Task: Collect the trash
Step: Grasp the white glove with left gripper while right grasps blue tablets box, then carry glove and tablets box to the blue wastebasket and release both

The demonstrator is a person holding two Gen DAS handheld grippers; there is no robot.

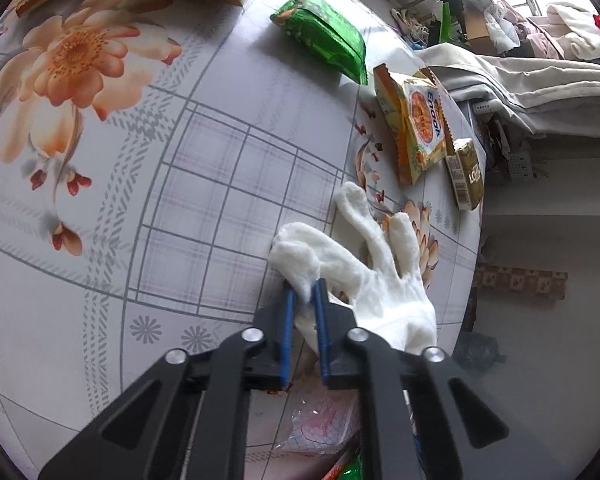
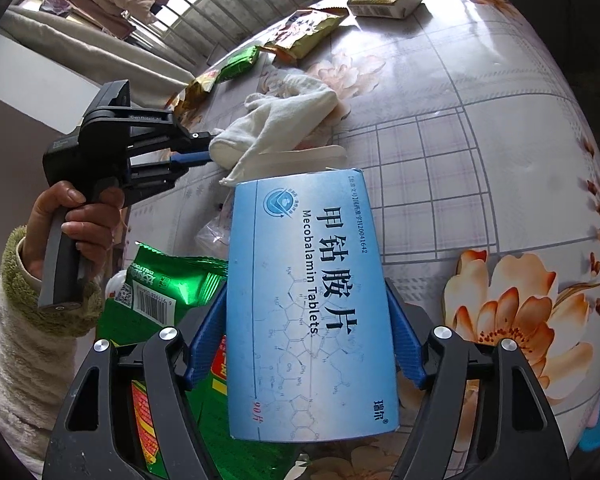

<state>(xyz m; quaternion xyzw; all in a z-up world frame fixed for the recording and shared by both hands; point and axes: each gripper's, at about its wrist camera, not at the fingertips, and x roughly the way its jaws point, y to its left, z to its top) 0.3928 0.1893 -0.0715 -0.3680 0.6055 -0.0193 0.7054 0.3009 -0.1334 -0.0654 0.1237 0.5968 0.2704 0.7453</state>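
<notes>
A white fabric glove (image 1: 364,276) lies on the floral tablecloth near the table's right edge. My left gripper (image 1: 305,286) is shut on a fold of its cuff, the blue pads pinching the cloth. In the right wrist view the same left gripper (image 2: 208,148) grips the white glove (image 2: 284,120) from the left, held by a hand in a fleecy sleeve. My right gripper (image 2: 306,292) is shut on a blue medicine box (image 2: 308,308), its blue pads pressing both long sides.
Snack wrappers lie about: a green packet (image 1: 324,36), an orange packet (image 1: 416,128) and a small gold box (image 1: 466,174) by the table edge (image 1: 478,240). A green bag (image 2: 168,292) and clear plastic (image 2: 214,236) sit below the box. A cluttered bed stands beyond.
</notes>
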